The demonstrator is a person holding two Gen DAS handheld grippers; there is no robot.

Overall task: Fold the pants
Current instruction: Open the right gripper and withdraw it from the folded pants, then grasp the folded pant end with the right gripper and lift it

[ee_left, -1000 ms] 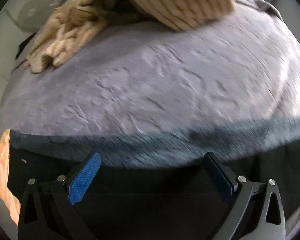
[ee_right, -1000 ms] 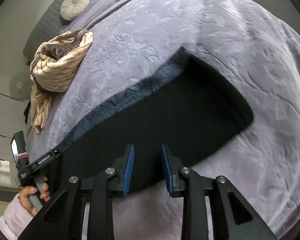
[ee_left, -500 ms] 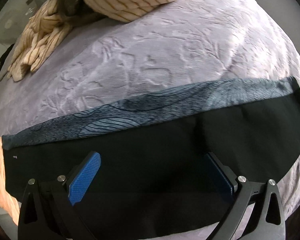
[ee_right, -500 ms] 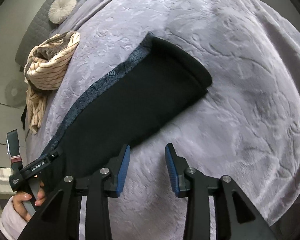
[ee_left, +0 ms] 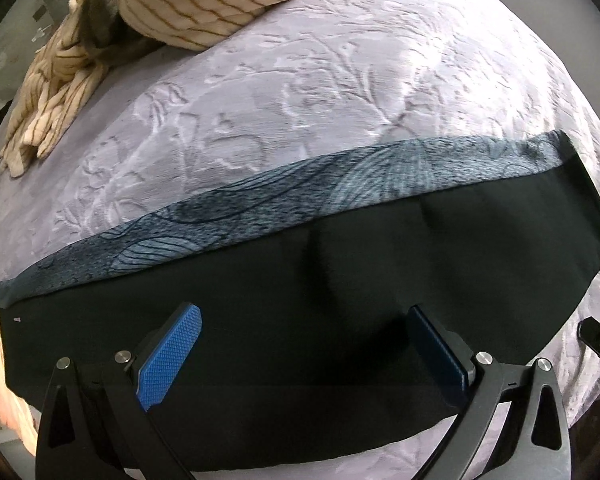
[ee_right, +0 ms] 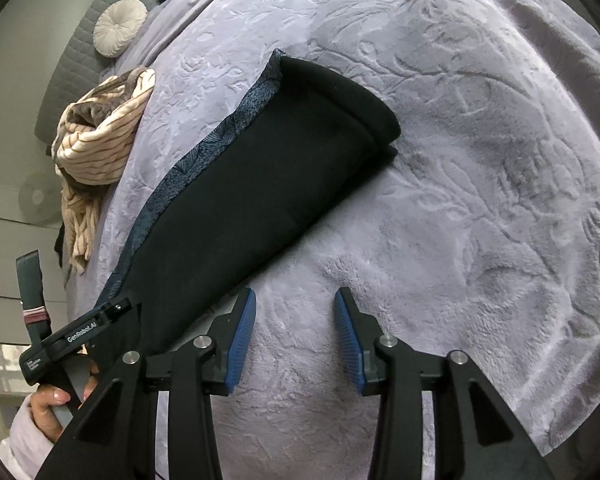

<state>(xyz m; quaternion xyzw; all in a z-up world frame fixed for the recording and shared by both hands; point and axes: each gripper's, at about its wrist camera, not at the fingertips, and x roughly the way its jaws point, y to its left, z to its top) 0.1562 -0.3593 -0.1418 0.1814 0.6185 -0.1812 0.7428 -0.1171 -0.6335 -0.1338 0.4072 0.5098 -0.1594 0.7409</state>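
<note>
Currently flat on bedspread (ee_right: 480,184): pants (ee_right: 260,184), long strip, end doubled | judged soft, light, limp, prone to sag; best pinched at both corners of one short end | left gripper (ee_left: 304,352) wide open above, empty | right gripper (ee_right: 295,336) opening beside, empty

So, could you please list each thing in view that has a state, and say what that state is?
pants: folded into a long strip, flat on the bed, far end doubled over.
left gripper: open above the pants, nothing between its pads.
right gripper: jaws opening, only the blanket beneath.
striped garment: crumpled in a heap.
</note>
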